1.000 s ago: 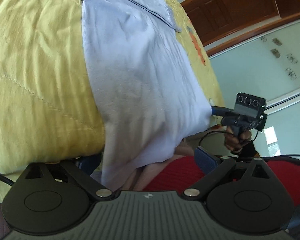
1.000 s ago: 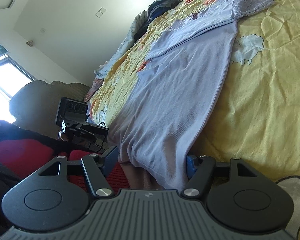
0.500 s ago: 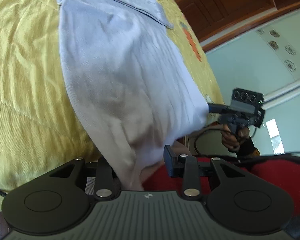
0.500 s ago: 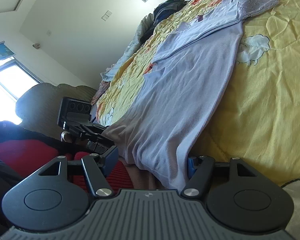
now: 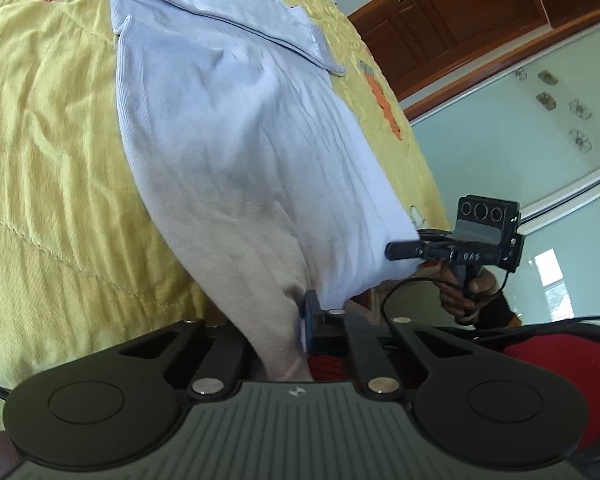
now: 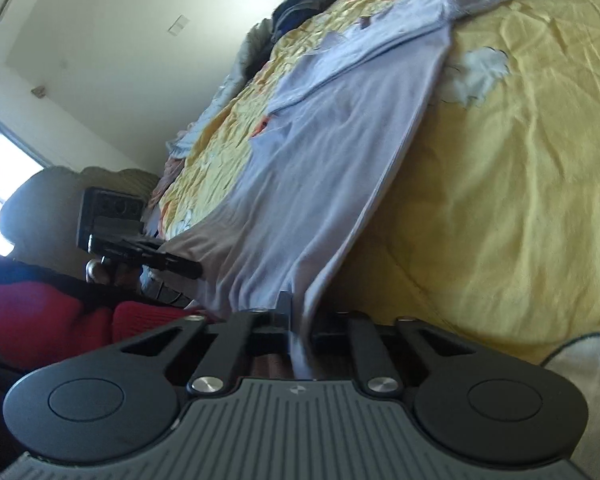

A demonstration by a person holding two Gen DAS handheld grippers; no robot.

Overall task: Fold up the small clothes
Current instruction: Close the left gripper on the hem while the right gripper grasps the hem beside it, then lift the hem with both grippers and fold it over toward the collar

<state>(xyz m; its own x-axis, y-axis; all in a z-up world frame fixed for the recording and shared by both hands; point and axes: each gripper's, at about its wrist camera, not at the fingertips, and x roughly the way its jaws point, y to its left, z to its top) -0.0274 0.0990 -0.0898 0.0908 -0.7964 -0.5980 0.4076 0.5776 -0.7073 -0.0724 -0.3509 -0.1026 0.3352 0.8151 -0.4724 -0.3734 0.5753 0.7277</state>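
A pale lilac shirt [image 5: 228,128] lies lengthwise on the yellow bed cover [image 5: 48,152], sleeves folded across its far end. Its near hem hangs over the bed edge. My left gripper [image 5: 292,328] is shut on the hem's left corner. My right gripper [image 6: 300,320] is shut on the hem's right corner of the same shirt [image 6: 340,152]. Each gripper shows in the other's view: the right one [image 5: 404,250] at the far corner of the hem, the left one [image 6: 188,268] likewise. The hem is stretched between them.
The yellow quilted cover [image 6: 500,184] has orange and white animal prints. A heap of other clothes [image 6: 300,12] lies at the far end of the bed. A wooden door [image 5: 460,12] and a glass partition stand to the right. My red-clothed body is close below.
Both grippers have closed on the hem corners; a second ago both stood open around the hanging edge. The hem is now pulled taut and lifted slightly off the bed edge.
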